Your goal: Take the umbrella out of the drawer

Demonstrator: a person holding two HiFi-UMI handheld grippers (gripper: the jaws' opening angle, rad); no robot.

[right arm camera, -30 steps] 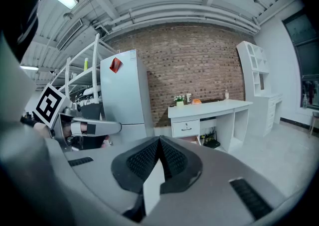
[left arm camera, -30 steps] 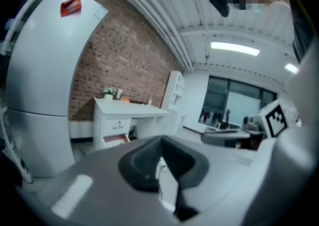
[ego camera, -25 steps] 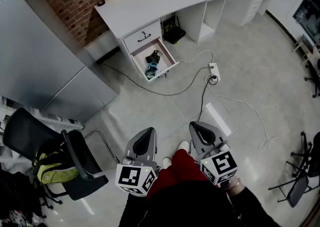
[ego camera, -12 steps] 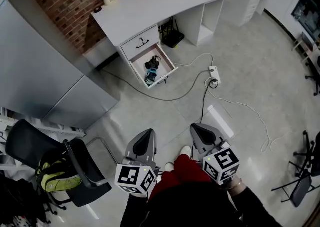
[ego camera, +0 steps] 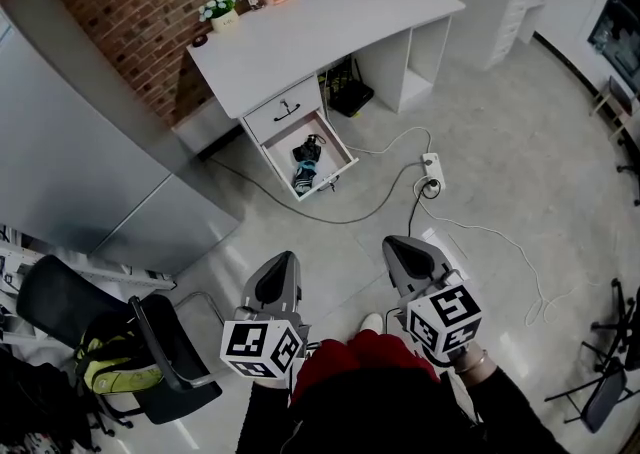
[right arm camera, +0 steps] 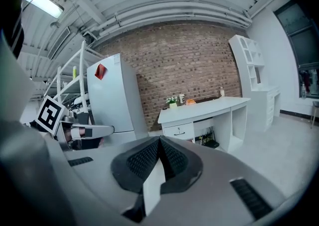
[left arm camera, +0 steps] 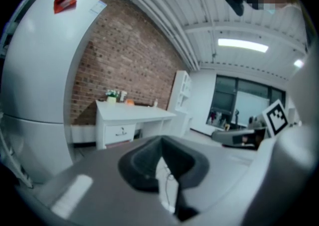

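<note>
Barely begun. Drawer point(ego camera: 338, 148) under desk point(ego camera: 320, 27) is open at 12 o'clock, w/ umbrella point(ego camera: 305, 168) lying inside, untouched. Left tongs point(ego camera: 285, 262) & right tongs point(ego camera: 399, 247) both pinched together, empty, well apart from it. To do: approach, grab, lift out.

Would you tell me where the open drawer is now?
In the head view, the open drawer sits upper centre, pulled out under the white desk at its left end, below a shut drawer; a power strip lies on the floor to its right.

Umbrella point(ego camera: 304, 172) in drawer point(ego camera: 343, 155) under desk point(ego camera: 320, 27)
</note>
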